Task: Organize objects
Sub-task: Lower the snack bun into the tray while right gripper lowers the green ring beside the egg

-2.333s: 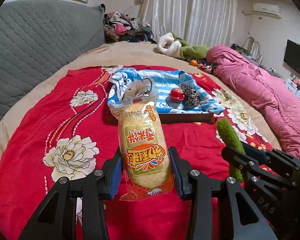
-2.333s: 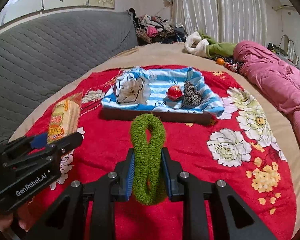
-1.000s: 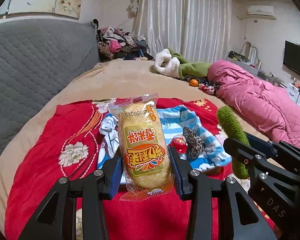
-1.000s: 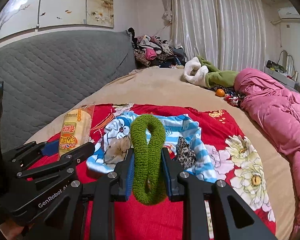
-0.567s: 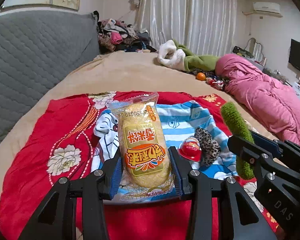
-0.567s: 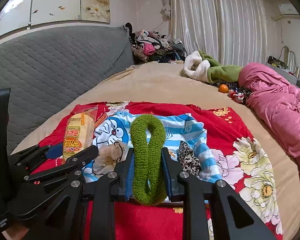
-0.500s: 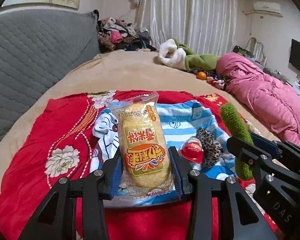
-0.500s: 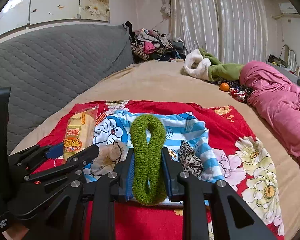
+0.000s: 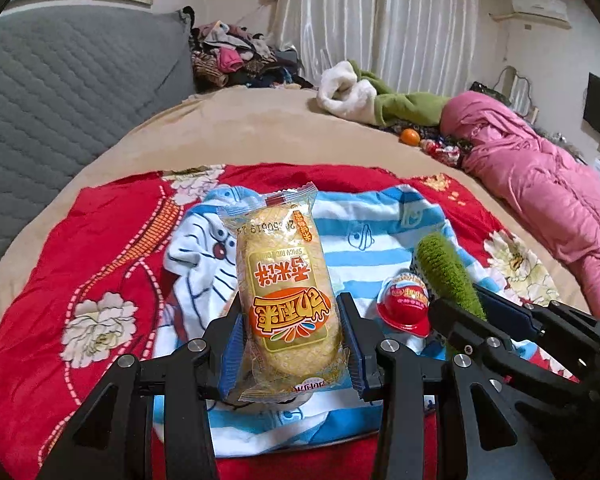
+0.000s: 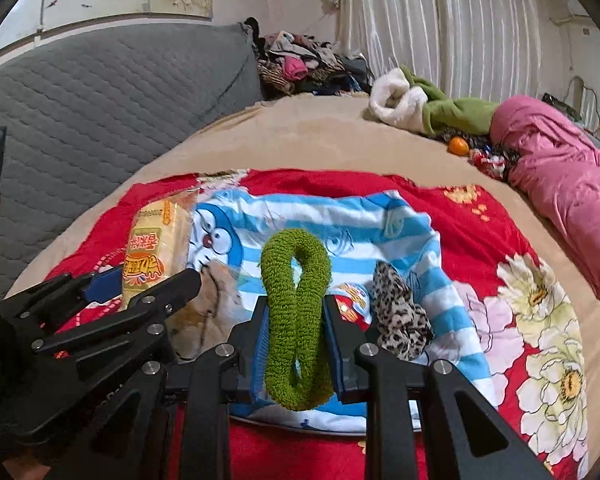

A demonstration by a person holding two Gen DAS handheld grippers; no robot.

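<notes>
In the left wrist view, the left gripper (image 9: 292, 344) is squeezing a yellow snack pack (image 9: 288, 292) over the near edge of the striped blue cloth (image 9: 376, 232). A red toy (image 9: 406, 304) is lying just right of it. In the right wrist view, the right gripper (image 10: 296, 344) is pinching a green fuzzy loop (image 10: 296, 316) above the same cloth, left of a spotted scrunchie (image 10: 400, 320).

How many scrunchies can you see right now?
2: a green scrunchie clamped in the right gripper, and a leopard scrunchie lying on the striped cloth. Others may be hidden.
</notes>
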